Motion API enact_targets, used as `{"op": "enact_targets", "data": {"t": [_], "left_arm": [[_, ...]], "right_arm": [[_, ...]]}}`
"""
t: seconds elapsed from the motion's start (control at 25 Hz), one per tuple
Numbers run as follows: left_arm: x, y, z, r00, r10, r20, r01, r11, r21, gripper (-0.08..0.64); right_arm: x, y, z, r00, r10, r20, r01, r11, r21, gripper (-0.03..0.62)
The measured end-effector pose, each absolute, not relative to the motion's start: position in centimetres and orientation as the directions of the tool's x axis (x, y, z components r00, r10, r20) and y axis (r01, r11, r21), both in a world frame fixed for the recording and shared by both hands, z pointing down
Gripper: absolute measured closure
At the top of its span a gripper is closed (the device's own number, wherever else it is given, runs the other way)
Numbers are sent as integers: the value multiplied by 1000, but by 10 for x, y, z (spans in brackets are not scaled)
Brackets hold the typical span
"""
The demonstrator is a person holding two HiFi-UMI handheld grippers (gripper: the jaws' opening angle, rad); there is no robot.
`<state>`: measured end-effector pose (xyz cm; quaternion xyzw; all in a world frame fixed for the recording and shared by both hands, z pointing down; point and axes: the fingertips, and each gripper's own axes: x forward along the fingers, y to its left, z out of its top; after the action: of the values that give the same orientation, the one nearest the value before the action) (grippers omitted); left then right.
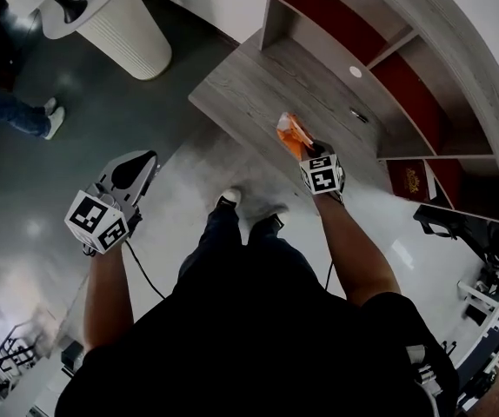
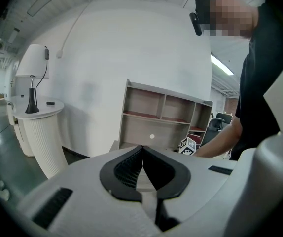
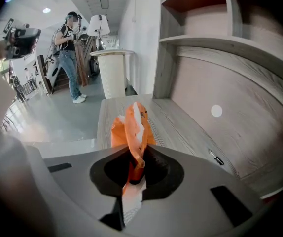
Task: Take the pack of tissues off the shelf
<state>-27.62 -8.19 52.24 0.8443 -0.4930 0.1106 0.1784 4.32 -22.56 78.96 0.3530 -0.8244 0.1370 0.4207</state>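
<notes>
An orange and white pack of tissues point(image 1: 291, 135) hangs in my right gripper point(image 1: 306, 152), just above the grey wooden shelf's bottom board point(image 1: 258, 85). In the right gripper view the pack point(image 3: 133, 127) stands on edge, pinched between the shut jaws of that gripper point(image 3: 133, 166), with its wrapper creased. My left gripper point(image 1: 135, 170) is held low at the left over the floor, away from the shelf. In the left gripper view this gripper point(image 2: 142, 154) has its jaws shut and holds nothing.
The shelf unit point(image 2: 163, 116) has red-lined upper compartments point(image 1: 336, 20) and a small dark item point(image 1: 359, 115) on its bottom board. A white ribbed round stand point(image 1: 119, 20) with a lamp is at the left. A person point(image 3: 71, 53) stands far off. An office chair point(image 1: 458, 228) is at the right.
</notes>
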Motion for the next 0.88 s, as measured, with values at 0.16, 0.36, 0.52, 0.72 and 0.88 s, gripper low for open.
{"op": "enact_targets", "data": {"t": [0.16,0.36,0.52,0.72,0.88], "left_arm": [[-286,-82,523,479,-799,365,-878,-434,202,543],[-284,-87,525,490,-791,367,-872,-444,206,543],[-276,-94,524,510,-781,362,-860,-467,205,543],[-264,-105,521,541,-762,356,-841,-502,202,543],[-254,-116,514,562,-751,347,-826,-530,192,543]], "right_arm": [[42,-219,804,-372,-445,815,-700,711,69,491],[48,-208,815,-372,-423,826,-706,707,44,453],[56,-201,811,-367,-422,829,-714,699,40,453],[65,-202,802,-365,-442,819,-727,685,45,453],[73,-204,792,-363,-458,811,-741,670,46,453]]}}
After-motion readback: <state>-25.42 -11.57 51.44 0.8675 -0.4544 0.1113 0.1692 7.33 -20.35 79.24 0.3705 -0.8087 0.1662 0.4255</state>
